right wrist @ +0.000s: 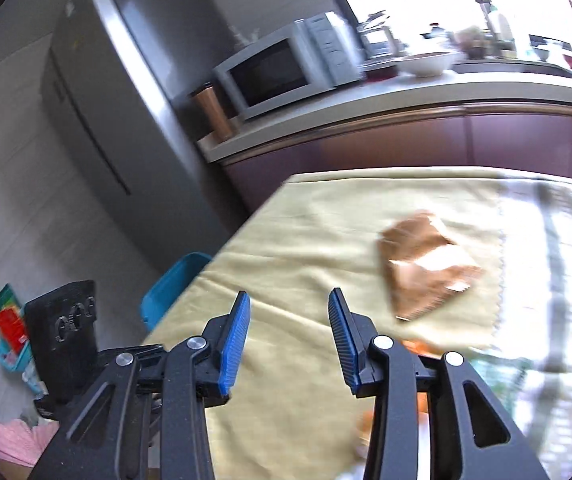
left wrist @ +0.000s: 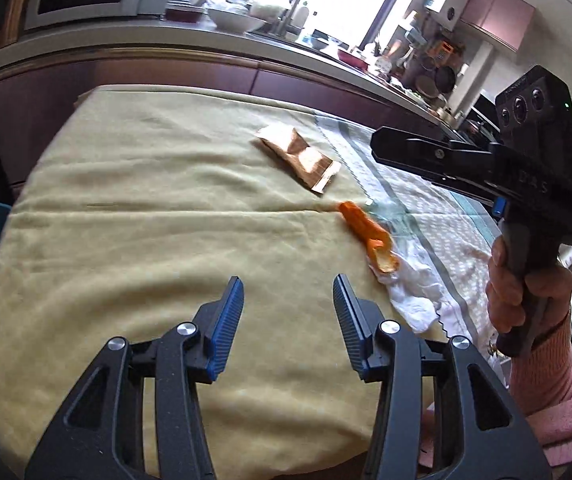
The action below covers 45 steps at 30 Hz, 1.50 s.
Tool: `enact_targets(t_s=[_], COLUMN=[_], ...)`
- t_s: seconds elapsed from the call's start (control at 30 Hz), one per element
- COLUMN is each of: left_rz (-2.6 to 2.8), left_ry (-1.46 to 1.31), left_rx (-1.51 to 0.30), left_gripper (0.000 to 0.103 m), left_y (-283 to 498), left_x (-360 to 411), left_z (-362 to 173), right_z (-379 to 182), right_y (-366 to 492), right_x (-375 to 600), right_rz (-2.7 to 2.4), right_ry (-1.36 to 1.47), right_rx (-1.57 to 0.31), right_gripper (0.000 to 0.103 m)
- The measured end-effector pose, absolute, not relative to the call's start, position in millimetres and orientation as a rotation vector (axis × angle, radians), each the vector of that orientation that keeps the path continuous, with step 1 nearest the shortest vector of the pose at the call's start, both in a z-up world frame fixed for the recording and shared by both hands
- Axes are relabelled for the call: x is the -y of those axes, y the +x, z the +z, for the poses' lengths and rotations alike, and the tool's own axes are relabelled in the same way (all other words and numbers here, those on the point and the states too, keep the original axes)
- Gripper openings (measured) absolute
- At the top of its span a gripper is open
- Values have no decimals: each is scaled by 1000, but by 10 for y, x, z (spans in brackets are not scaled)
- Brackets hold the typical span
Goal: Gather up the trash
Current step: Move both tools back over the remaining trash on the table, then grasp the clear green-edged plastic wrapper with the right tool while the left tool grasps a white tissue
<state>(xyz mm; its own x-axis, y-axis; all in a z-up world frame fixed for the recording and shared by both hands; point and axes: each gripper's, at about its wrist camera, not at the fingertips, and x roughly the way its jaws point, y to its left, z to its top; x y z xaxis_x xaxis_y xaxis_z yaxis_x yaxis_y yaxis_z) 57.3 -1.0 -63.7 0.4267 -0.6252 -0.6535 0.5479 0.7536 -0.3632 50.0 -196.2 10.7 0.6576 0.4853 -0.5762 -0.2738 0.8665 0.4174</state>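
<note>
Fridge (right wrist: 98, 92): only the right wrist view gives us this tall grey slab with a smooth metallic sheen, standing at the end of the counter.
Counter (left wrist: 134, 36): we see it in both views, a pale top over glossy plum-coloured fronts; the left view alone follows it on to a clutter of pans and jars at far right.
Table (left wrist: 126, 216): covered by a soft, creased yellow cloth; a patterned white and teal cloth (left wrist: 438, 216) overlaps its right part, sharp in the left view and smeared in the right.
Microwave (right wrist: 278, 72): a boxy white case with a dark door, whole in the right view, cropped at the top edge of the left.
Blue bin (right wrist: 174, 284): hard plastic, beside the table's near left edge; we get its rim clearly only in the right view.
Left gripper (left wrist: 288, 304): black frame with ribbed blue pads, parted with nothing between them, above bare yellow cloth.
Right gripper (right wrist: 289, 312): same build, pads apart and empty; the left view shows it from the side, its handle in a hand (left wrist: 526, 292) with a pink ribbed sleeve.
Brown wrapper (left wrist: 298, 158): crinkled, shiny, flat on the yellow cloth; blurred in the right view.
White tissue (left wrist: 414, 292): crumpled and soft, on the cloths' seam, clear in the left view only.
Orange peel (left wrist: 366, 232): a curled strip with pale pith, touching the tissue.
</note>
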Motion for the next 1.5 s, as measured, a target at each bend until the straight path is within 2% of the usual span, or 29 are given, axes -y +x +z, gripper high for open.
enact_targets(t_s=[0.17, 0.27, 0.4, 0.5, 0.63, 0.73, 0.8, 0.83, 0.9, 0.93, 1.0, 1.2, 1.5], left_rz=[-862, -916, -949, -949, -924, -892, -855, -844, -851, -854, -853, -842, -811], left_ry=[-39, -5, 27, 36, 43, 76, 124, 142, 138, 129, 123, 99, 33], left_rx=[-876, -902, -942, -968, -961, -942, -918, -911, -918, -926, -926, -907, -867], left_gripper=[56, 58, 67, 68, 67, 59, 44, 41, 21, 17, 8, 4, 3], left_y=[361, 292, 262, 264, 292, 284, 257, 247, 253, 267, 274, 292, 335], left_x=[514, 769, 1035, 1174, 1263, 1290, 1313, 1314, 1290, 1276, 1243, 1150, 832], left_z=[-683, -723, -808, -865, -858, -849, -849, -850, -851, -854, -858, -820, -663], right_z=[-116, -246, -422, -517, -634, -674, -701, -717, -736, -730, -727, -701, -569], right_y=[370, 306, 253, 227, 237, 269, 282, 293, 302, 300, 297, 244, 155], right_x=[2473, 2708, 2941, 3035, 3089, 3053, 3027, 3011, 2988, 2988, 3009, 3041, 3103], right_rz=[307, 254, 204, 183, 177, 194, 204, 210, 217, 219, 227, 249, 280], right_ry=[347, 368, 402, 423, 446, 446, 446, 447, 445, 448, 462, 474, 521], right_rx=[-753, -768, -783, -793, -814, -823, -831, -836, -836, -835, -833, -817, -753], right_gripper=[39, 39, 41, 48, 49, 51, 51, 51, 51, 50, 41, 20, 20])
